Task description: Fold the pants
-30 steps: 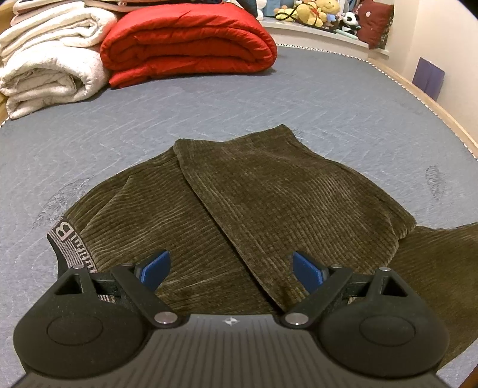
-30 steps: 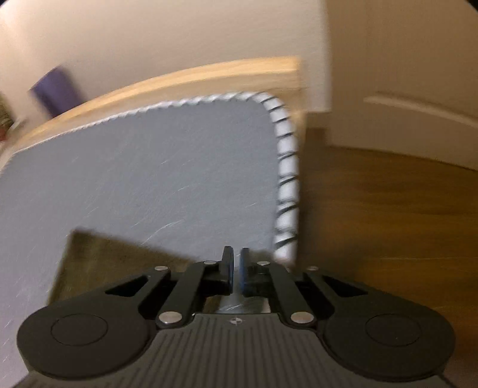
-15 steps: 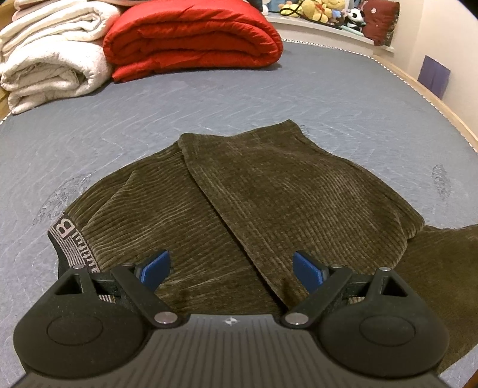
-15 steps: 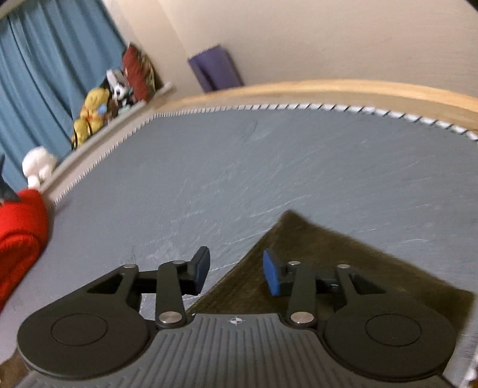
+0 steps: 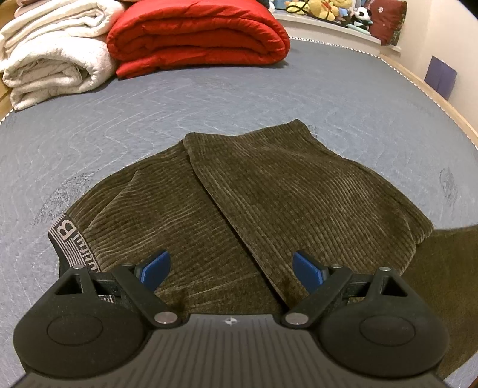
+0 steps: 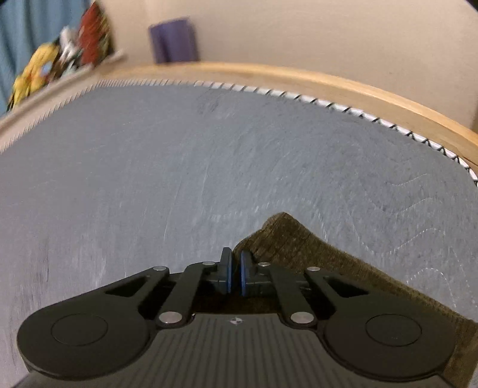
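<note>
Olive corduroy pants (image 5: 269,203) lie on the grey bed (image 5: 209,101), one part folded over the other, with a black-and-white waistband (image 5: 70,238) at the left. My left gripper (image 5: 231,268) is open and empty, low over the near edge of the pants. In the right wrist view a corner of the pants (image 6: 298,241) lies on the bed. My right gripper (image 6: 234,270) has its pads nearly together at the left edge of that corner; whether cloth is pinched between them is hidden.
A folded red duvet (image 5: 197,32) and cream blankets (image 5: 56,50) sit at the far end of the bed. Plush toys (image 5: 328,12) line a shelf behind. A wooden bed frame (image 6: 328,86) borders the mattress, with a purple object (image 6: 173,40) against the wall.
My right gripper swung round from the bed corner, opened over the pants corner, then closed at its edge. My left gripper stayed open and edged slightly forward.
</note>
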Motion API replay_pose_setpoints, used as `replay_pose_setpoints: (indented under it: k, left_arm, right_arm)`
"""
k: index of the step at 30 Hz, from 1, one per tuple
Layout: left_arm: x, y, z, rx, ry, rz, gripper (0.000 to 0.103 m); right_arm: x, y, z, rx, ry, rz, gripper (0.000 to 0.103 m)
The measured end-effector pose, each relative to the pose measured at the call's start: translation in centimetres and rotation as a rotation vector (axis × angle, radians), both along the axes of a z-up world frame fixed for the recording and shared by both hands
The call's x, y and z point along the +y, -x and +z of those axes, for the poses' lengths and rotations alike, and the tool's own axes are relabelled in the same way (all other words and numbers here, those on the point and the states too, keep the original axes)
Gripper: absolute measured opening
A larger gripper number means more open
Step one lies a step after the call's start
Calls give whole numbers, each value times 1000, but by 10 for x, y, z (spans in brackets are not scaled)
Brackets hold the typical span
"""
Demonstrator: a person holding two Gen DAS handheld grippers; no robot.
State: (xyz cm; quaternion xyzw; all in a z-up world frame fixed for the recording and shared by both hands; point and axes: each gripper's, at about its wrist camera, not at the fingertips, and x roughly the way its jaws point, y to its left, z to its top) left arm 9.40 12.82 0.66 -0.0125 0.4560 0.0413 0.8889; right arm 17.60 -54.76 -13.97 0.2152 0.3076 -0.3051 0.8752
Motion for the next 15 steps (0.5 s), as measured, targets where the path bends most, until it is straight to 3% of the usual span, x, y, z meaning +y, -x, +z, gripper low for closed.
replay_pose_setpoints:
  k: [3,7,9,12,15]
  left_arm:
    - [-3,5,-1,5,-17,-32,92]
    - [-2,14,-4,7,-45,-49,92]
    - [2,19,-5,11,-40,-53,92]
    - [9,26,-9,21,-35,-60,92]
    - [17,36,-18,33,-5,-109,92]
  right_arm:
    - [-8,-5,-6,0,-34,-11,4]
    - [4,-16,-6,61,39,18,7]
    - [7,-12,-1,62,28,25,18]
    - [14,8,15,38,26,41,51]
    - [23,25,29,19,37,78,54]
